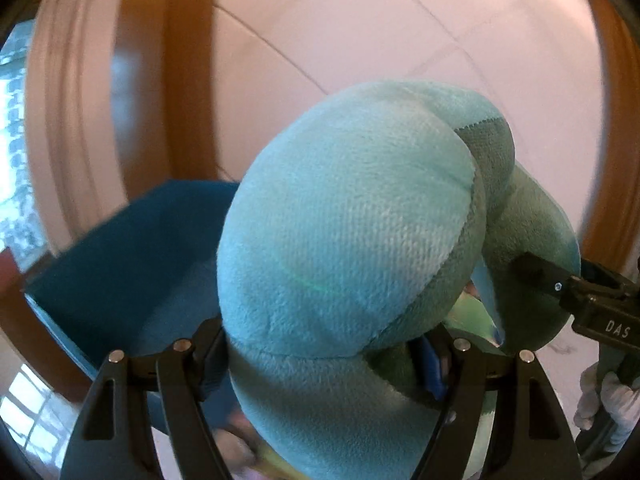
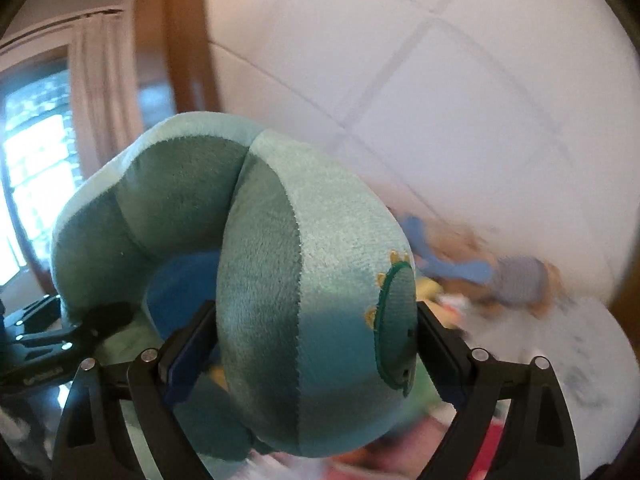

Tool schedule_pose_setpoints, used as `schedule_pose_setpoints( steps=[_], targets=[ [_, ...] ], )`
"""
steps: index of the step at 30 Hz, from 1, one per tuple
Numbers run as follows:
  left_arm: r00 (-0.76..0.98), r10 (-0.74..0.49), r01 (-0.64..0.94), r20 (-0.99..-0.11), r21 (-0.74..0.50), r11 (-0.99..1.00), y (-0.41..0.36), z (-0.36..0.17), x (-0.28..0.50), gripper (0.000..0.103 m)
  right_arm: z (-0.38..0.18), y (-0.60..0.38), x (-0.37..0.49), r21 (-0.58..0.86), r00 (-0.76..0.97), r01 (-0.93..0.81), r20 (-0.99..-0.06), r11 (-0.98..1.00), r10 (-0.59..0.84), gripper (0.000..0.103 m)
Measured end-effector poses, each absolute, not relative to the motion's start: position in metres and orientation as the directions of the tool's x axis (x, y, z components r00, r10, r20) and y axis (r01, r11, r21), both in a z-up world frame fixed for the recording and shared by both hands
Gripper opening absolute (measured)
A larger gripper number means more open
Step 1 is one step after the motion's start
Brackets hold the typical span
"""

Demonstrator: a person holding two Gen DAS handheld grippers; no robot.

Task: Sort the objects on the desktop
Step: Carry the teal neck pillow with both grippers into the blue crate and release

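Left claw (image 1: 332,344): clamped on one end of plush neck pillow (image 1: 352,216).
Right claw (image 2: 316,344): clamped on other end.
Blue bin (image 1: 132,248): lower left, nearer left claw.

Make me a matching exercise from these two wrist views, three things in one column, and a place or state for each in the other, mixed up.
Things:
1. teal plush U-shaped neck pillow
2. dark blue fabric storage bin
3. dark green embroidered patch

Places or states:
A. open-topped, behind the pillow on the left
B. clamped by both the left gripper and the right gripper
C. sewn on the pillow's end beside the right gripper's jaws

Pairs: 1-B, 2-A, 3-C
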State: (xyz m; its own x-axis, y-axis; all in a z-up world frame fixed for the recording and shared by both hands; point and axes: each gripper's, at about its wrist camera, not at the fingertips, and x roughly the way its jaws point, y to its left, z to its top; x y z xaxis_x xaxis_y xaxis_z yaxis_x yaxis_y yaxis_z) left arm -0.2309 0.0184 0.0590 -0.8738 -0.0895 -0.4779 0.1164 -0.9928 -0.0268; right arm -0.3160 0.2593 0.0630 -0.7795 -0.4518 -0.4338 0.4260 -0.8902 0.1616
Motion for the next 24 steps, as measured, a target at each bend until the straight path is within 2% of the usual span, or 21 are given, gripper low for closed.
schedule_pose_setpoints(
  steps=[6, 9, 13, 14, 15, 17, 19, 24],
  targets=[
    [-0.871, -0.183, 0.194, -0.456, 0.022, -0.981, -0.133, 0.09, -0.252, 0.076, 0.091, 0.108, -0.36, 0.197, -0.745, 0.51, -0.385, -0.838, -0.544, 0.094],
    [-0.838, -0.234, 0.233, -0.493, 0.065, -0.97, -0.211, 0.09, -0.271, 0.076, 0.081, 0.022, -0.395, 0.234, -0.702, 0.533, -0.414, -0.813, -0.58, 0.094],
    [-0.762, -0.27, 0.253, -0.588, 0.113, -0.961, -0.298, 0.054, -0.324, 0.076, 0.06, -0.071, -0.432, 0.283, -0.64, 0.539, -0.475, -0.793, -0.604, 0.093],
    [-0.742, -0.275, 0.254, -0.611, 0.123, -0.959, -0.315, 0.046, -0.338, 0.076, 0.054, -0.095, -0.444, 0.28, -0.627, 0.543, -0.493, -0.792, -0.604, 0.088],
    [-0.724, -0.282, 0.248, -0.629, 0.143, -0.958, -0.324, 0.036, -0.348, 0.076, 0.05, -0.11, -0.444, 0.276, -0.617, 0.551, -0.501, -0.787, -0.607, 0.082],
    [-0.68, -0.291, 0.231, -0.673, 0.181, -0.956, -0.339, 0.012, -0.372, 0.076, 0.042, -0.145, -0.454, 0.246, -0.604, 0.56, -0.533, -0.791, -0.593, 0.081],
    [-0.618, -0.264, 0.213, -0.741, 0.165, -0.963, -0.353, -0.016, -0.4, 0.076, 0.034, -0.163, -0.469, 0.217, -0.608, 0.534, -0.573, -0.817, -0.55, 0.08],
    [-0.583, -0.205, 0.184, -0.786, 0.118, -0.976, -0.368, -0.048, -0.429, 0.076, 0.013, -0.17, -0.479, 0.112, -0.635, 0.469, -0.646, -0.876, -0.423, 0.08]
  ],
)
